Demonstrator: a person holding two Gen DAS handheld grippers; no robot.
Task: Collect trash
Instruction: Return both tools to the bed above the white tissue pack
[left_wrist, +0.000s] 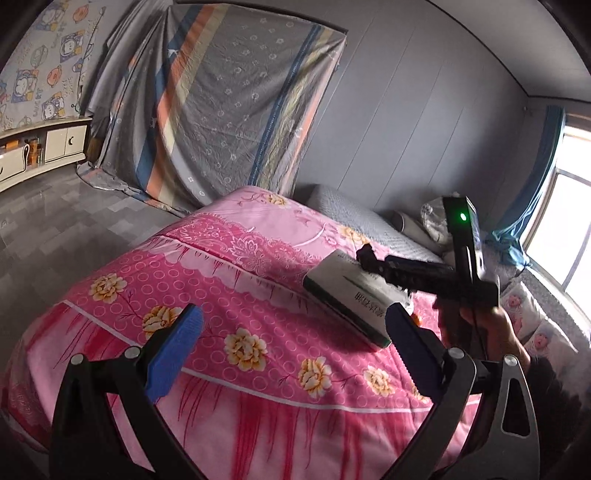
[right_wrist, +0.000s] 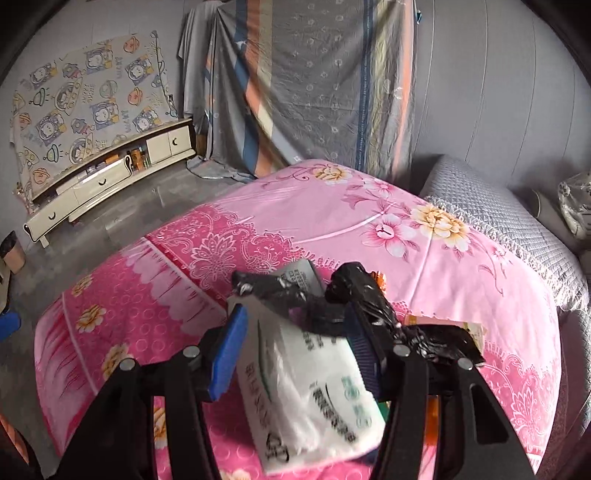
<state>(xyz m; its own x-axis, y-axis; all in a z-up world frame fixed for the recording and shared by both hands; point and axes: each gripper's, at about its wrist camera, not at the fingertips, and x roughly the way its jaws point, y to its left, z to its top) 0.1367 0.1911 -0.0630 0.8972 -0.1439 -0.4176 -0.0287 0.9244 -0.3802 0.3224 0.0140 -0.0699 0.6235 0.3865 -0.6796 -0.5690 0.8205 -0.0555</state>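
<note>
A white soft tissue pack (right_wrist: 306, 387) with green print sits between the blue pads of my right gripper (right_wrist: 295, 314), which is shut on it. Crumpled black plastic (right_wrist: 369, 299) drapes over the pack's far end and the right finger. In the left wrist view the same pack (left_wrist: 343, 291) hangs just above the pink quilt, held by the right gripper (left_wrist: 384, 280) coming in from the right. My left gripper (left_wrist: 295, 314) stands open over the quilt, nothing between its pads, with the pack just beyond its right finger. Yellow and orange wrappers (right_wrist: 447, 326) lie on the bed behind the right finger.
The bed carries a pink floral quilt (right_wrist: 332, 221) and a grey quilted blanket (right_wrist: 498, 221). A small lined bin (right_wrist: 13, 254) stands on the grey floor at far left, near a low cream cabinet (right_wrist: 103, 181). A striped sheet (left_wrist: 229, 110) hangs behind. A hand (left_wrist: 495, 325) grips the right tool.
</note>
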